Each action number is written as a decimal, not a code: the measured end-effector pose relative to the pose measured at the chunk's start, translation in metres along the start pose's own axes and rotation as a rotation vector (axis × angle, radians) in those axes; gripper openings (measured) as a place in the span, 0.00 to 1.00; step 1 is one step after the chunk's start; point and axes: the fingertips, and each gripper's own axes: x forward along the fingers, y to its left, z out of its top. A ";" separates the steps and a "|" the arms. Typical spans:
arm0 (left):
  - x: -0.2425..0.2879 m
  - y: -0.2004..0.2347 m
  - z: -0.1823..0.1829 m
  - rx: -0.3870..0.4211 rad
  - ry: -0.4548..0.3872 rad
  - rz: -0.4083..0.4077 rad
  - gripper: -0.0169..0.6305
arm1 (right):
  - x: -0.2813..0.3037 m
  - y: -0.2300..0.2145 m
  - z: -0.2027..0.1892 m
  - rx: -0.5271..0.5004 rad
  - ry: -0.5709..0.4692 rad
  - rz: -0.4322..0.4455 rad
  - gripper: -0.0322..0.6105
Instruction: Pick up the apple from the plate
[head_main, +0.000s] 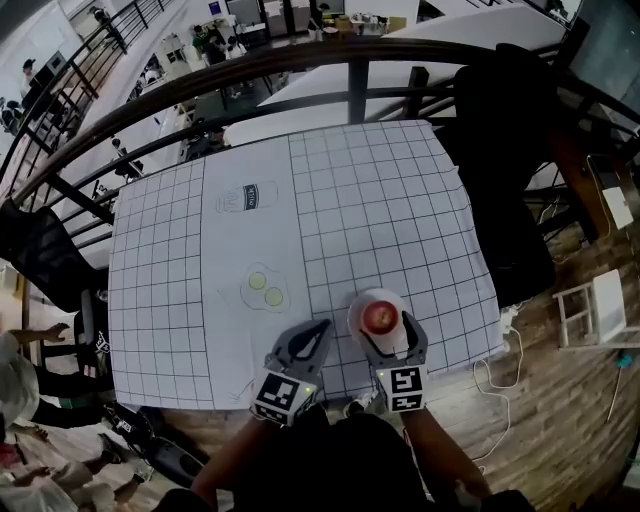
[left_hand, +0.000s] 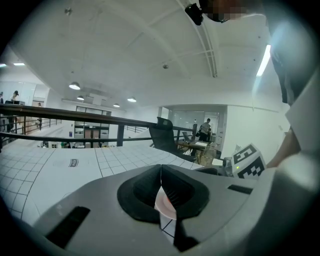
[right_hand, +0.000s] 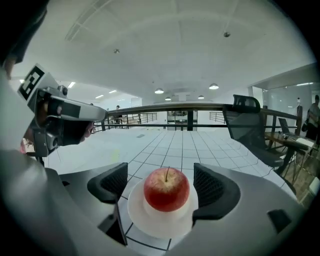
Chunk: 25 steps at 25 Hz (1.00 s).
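Red apple (right_hand: 166, 189) is seen upright on a small round white plate (right_hand: 150, 226), close to the near edge of a white black-gridded tablecloth (head_main: 380, 200), toward its right corner. It is flanked, untouched, by the wide-spread jaws of the right gripper (right_hand: 161, 186). The left gripper (left_hand: 161, 172), jaws together, is held just left. Cloth print (head_main: 246, 196) cannot be read.

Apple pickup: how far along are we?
Done: the right gripper has open jaws flanking the apple. In hand: nothing gripped; the pads are clear of it, and it sits on the plate. Left: close and lift. The left gripper is shut.
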 end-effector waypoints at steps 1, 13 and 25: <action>0.000 0.002 -0.001 0.008 0.002 0.003 0.06 | 0.004 0.001 -0.007 0.005 0.018 0.003 0.66; -0.006 0.014 -0.026 0.012 0.056 0.044 0.06 | 0.035 -0.007 -0.047 0.011 0.144 -0.018 0.67; -0.011 0.025 -0.029 -0.002 0.061 0.097 0.06 | 0.045 -0.015 -0.054 0.027 0.180 -0.021 0.67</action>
